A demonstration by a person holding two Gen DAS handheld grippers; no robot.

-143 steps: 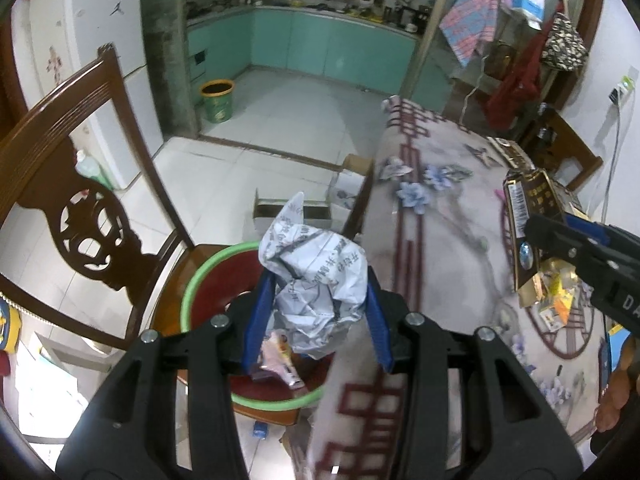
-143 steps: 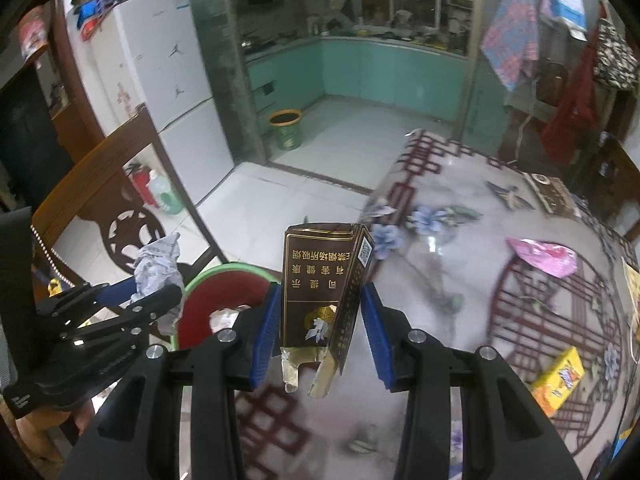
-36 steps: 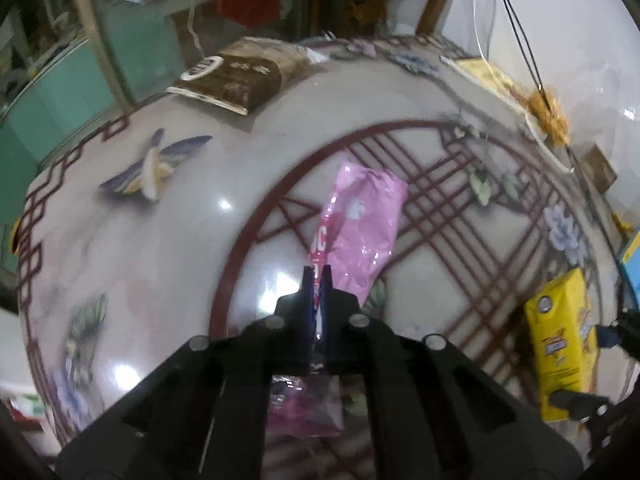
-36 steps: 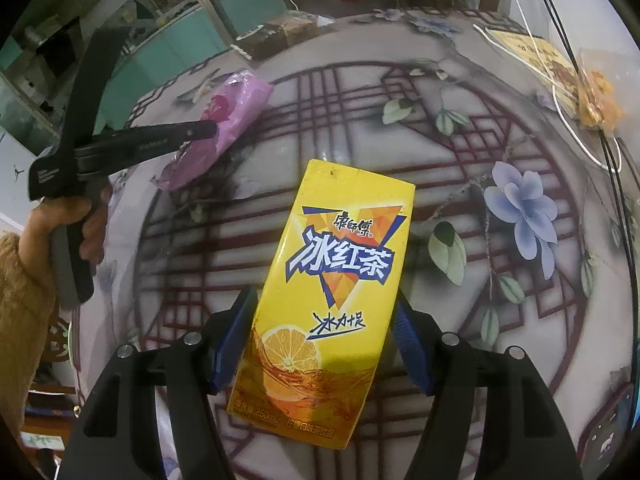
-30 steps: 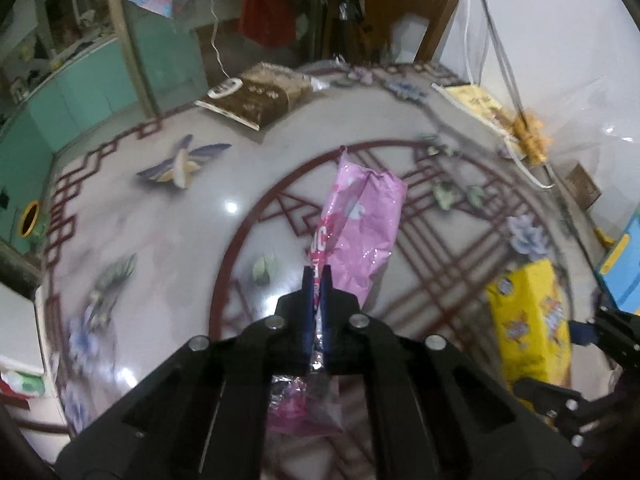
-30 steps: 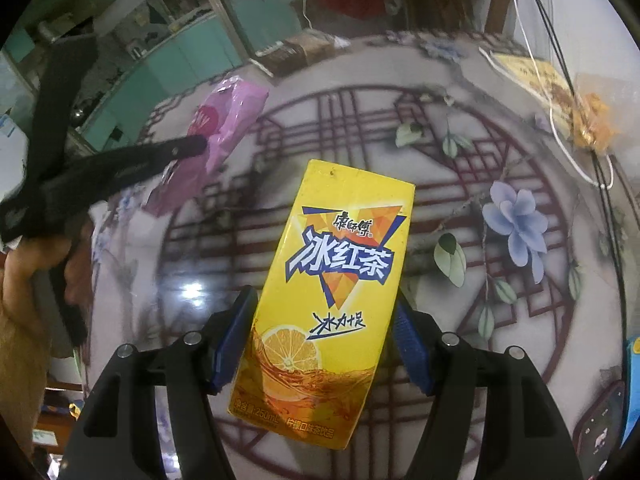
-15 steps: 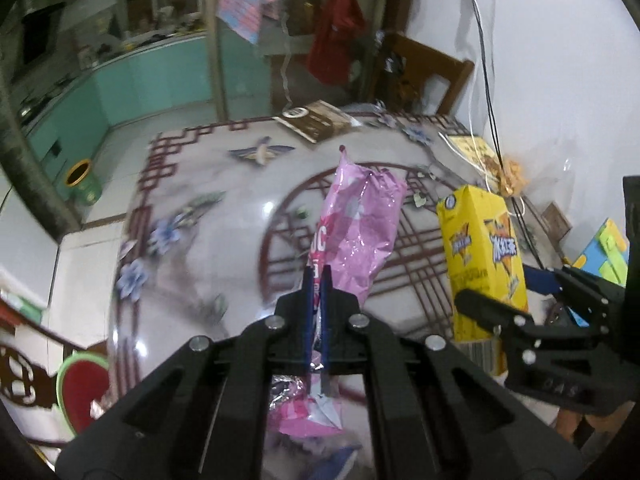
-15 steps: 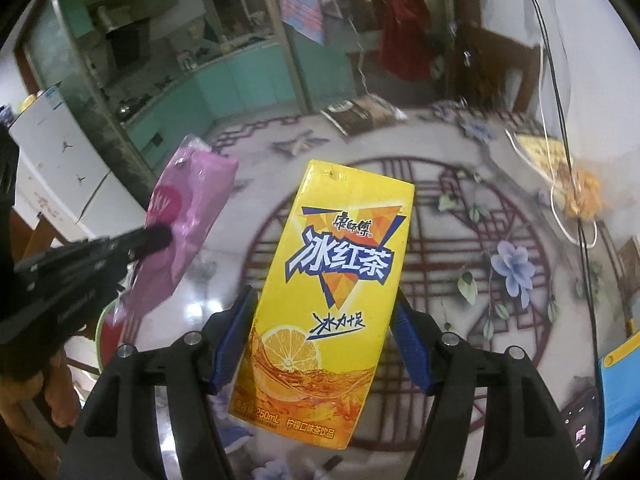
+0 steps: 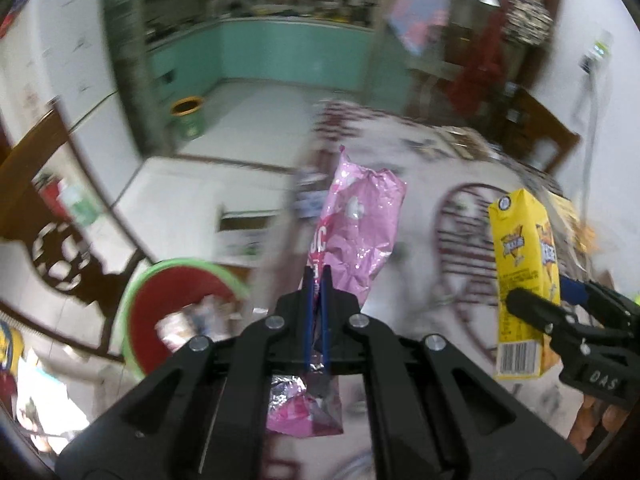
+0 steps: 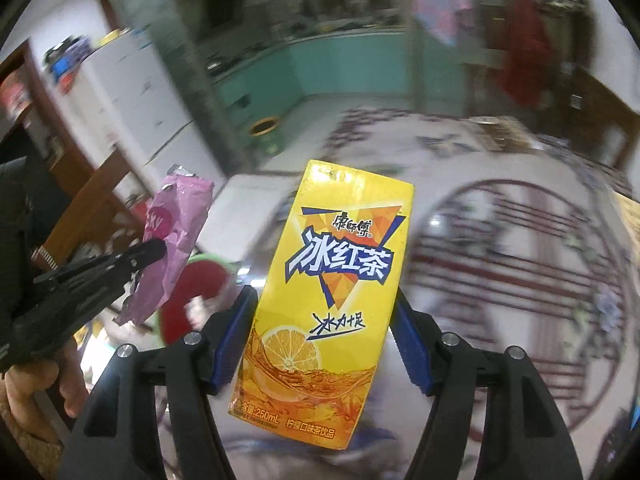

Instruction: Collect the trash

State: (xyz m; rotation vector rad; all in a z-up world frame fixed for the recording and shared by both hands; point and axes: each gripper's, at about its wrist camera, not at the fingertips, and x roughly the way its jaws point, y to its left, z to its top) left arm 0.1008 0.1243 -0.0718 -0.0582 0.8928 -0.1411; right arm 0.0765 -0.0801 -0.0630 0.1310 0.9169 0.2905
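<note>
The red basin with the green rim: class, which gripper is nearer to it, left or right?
Left. The left gripper, shut on the pink wrapper, is beside the basin; the right gripper, holding the yellow carton, is farther over the table.

wrapper (image 9: 356, 236) left of carton (image 9: 524, 280) | basin (image 9: 176, 312) on chair (image 9: 60, 216)

**Blur and Blocked Views Around the Held Trash**

Motion blur smears the kitchen cabinets (image 9: 296, 52) and the patterned table (image 9: 452, 216), so small items on them cannot be made out. The contents of the red basin (image 9: 176, 304) are an unreadable smudge in the left wrist view; in the right wrist view the yellow drink carton (image 10: 332, 300) covers part of it. The pink wrapper (image 9: 352, 236) has its lower end partly hidden behind the left gripper (image 9: 317, 292).
</note>
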